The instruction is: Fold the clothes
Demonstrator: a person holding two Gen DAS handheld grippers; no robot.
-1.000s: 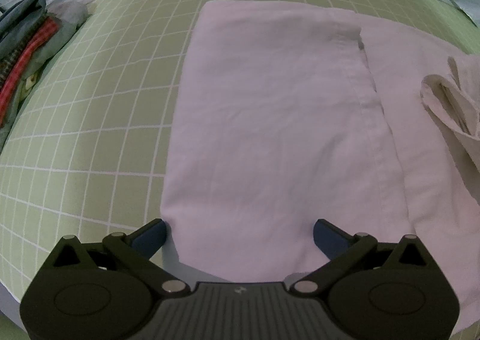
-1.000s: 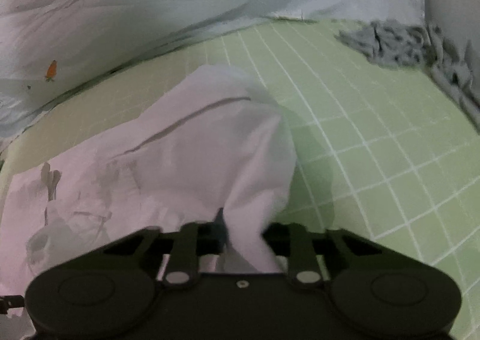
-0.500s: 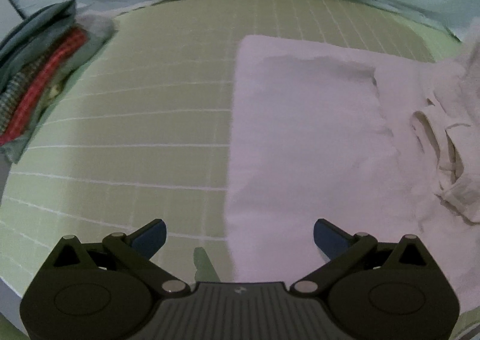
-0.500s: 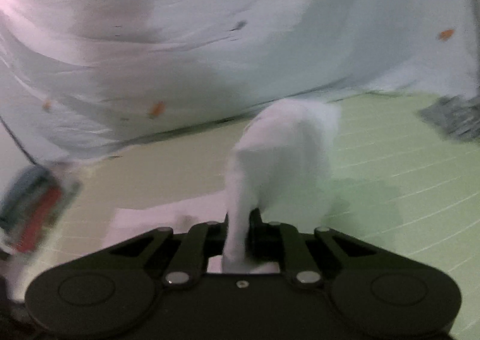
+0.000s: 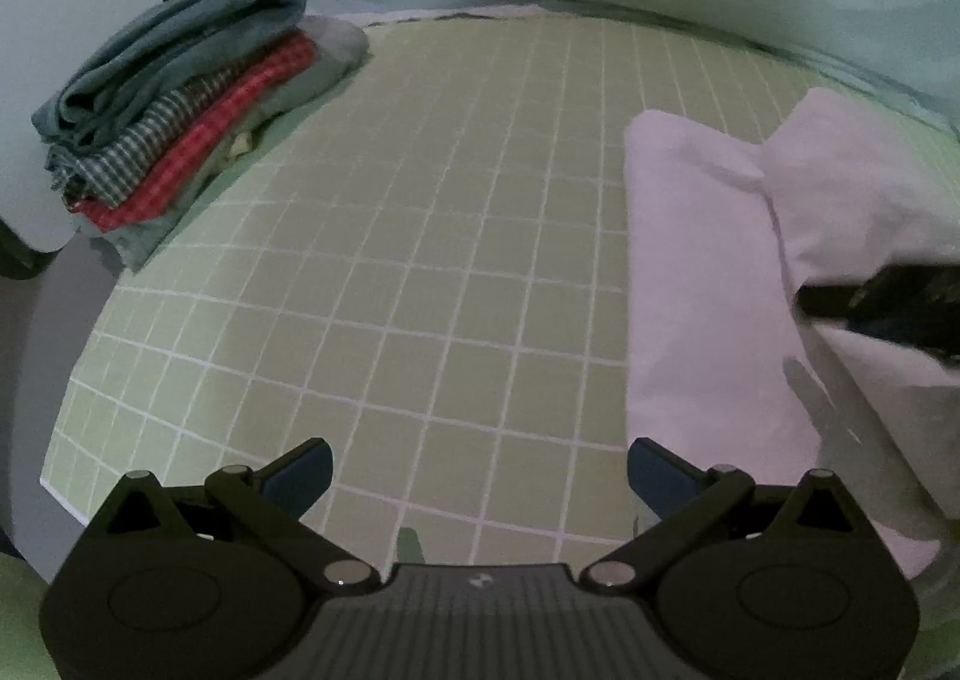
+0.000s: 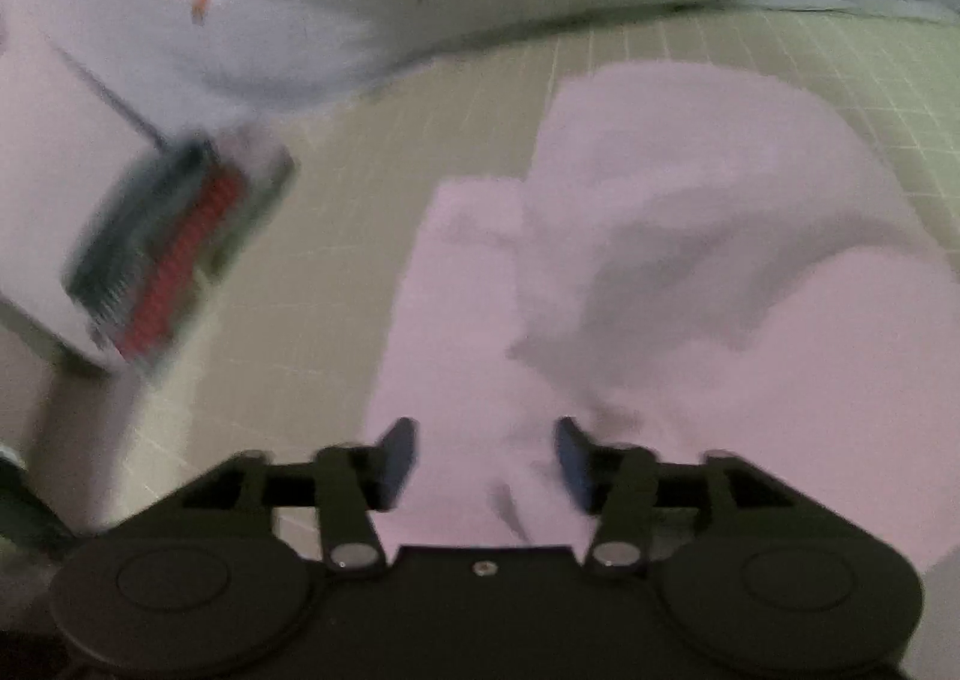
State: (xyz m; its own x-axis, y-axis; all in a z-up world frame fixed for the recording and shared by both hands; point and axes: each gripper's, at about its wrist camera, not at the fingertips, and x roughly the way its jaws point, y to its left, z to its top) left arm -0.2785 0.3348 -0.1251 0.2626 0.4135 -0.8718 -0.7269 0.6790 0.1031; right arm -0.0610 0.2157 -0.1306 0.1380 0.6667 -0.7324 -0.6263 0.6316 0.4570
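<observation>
One white garment (image 5: pixel 708 284) lies on the green grid mat (image 5: pixel 420 272), its far side just laid over the near half, so the fold looks freshly dropped. One stack (image 5: pixel 180 122) of folded clothes sits at the mat's far left corner, well apart. Two grippers: the right gripper (image 6: pixel 486 458) is over the cloth, fingers opening, fabric loose between them; the left gripper (image 5: pixel 477 470) hangs wide and empty over bare mat. Next, I'd guess, comes smoothing the puffed layer or another fold.
</observation>
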